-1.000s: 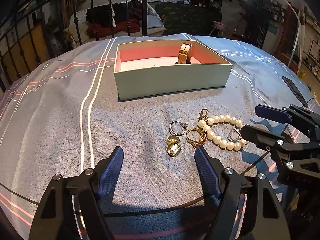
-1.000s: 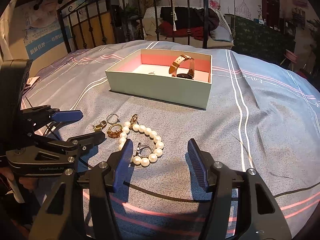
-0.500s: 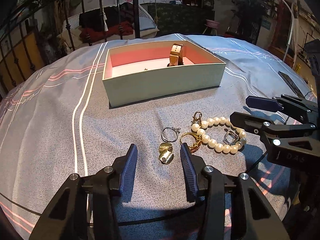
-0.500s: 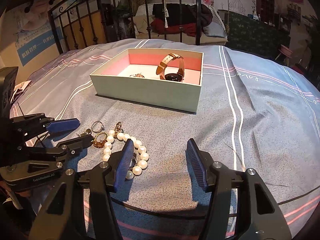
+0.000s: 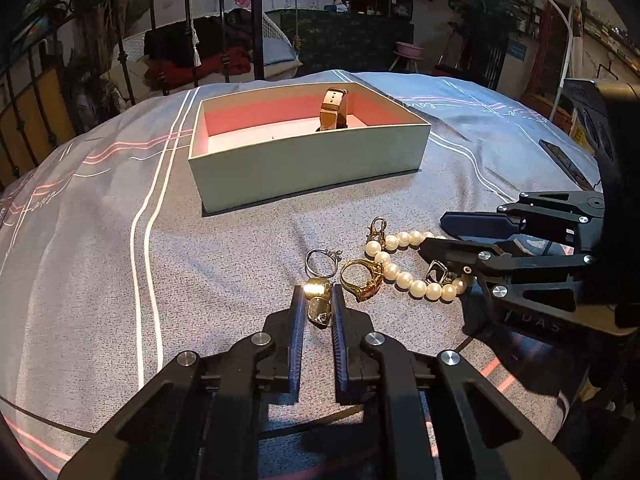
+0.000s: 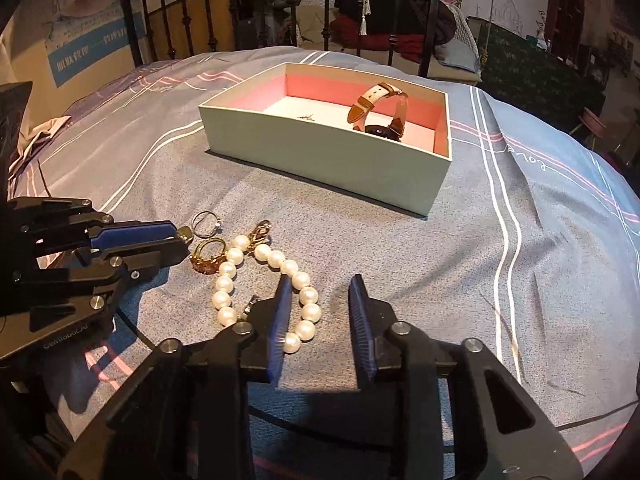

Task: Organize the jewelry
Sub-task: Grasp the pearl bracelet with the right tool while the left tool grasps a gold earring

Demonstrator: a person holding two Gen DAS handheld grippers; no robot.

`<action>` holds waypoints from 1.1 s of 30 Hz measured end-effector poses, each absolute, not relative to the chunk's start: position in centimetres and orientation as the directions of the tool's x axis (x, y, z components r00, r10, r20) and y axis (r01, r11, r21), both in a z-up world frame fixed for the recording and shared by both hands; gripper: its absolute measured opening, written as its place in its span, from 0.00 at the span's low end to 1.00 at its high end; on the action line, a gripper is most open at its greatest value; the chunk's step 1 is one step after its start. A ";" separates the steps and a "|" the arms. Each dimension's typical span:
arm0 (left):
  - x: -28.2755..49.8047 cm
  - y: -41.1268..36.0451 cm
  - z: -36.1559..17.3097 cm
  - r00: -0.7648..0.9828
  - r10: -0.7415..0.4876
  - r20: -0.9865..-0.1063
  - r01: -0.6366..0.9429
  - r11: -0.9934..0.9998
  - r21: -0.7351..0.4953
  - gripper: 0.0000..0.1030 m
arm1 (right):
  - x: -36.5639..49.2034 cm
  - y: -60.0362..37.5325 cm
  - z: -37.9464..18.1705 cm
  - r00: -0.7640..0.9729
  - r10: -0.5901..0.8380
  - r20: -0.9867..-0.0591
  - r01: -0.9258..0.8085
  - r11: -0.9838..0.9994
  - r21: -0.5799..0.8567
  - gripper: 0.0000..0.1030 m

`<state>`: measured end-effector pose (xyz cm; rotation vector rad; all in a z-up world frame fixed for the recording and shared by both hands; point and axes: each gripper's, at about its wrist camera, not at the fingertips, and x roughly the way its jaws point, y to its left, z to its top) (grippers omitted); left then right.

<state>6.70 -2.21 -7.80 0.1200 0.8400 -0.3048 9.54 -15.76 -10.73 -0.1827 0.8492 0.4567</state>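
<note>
- Since the earlier frame, the left gripper (image 5: 316, 300) has had its jaws closing around the small gold charm (image 5: 319, 303) on the bed, and the charm is now pinched between them.
- Meanwhile the right gripper (image 6: 320, 312) has had its jaws closing too; they are narrowed but not yet pressed on anything, with the right-hand side of the pearl bracelet (image 6: 264, 288) lying between them on the bedspread (image 6: 520, 280).
- Just beyond the charm, a silver ring (image 5: 318, 261) and a gold ring (image 5: 360, 280) are seen lying loose beside the pearls.
- Farther off, the open gift box (image 5: 304, 172) is seen, a wristwatch (image 6: 380, 110) already standing in it.
- A slip is judged possible: the charm is gripped near the jaw tips, so it could be squeezed out and dropped on the way to the box.
- The bracelet could be dragged into the rings if only one or two pearls are caught.
</note>
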 end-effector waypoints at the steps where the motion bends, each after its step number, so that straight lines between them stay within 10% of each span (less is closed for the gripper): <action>1: 6.7 -2.2 -7.8 0.629 -0.219 -0.746 0.312 0.950 -0.016 0.12 | 9.4 -15.5 -10.7 0.571 0.317 -0.757 -0.466 0.885 0.020 0.14; 33: 10.2 -2.3 -1.9 0.697 -0.264 -0.666 0.288 0.955 -0.078 0.11 | 10.0 -18.1 -1.1 0.750 0.421 -0.510 -0.470 0.882 0.037 0.10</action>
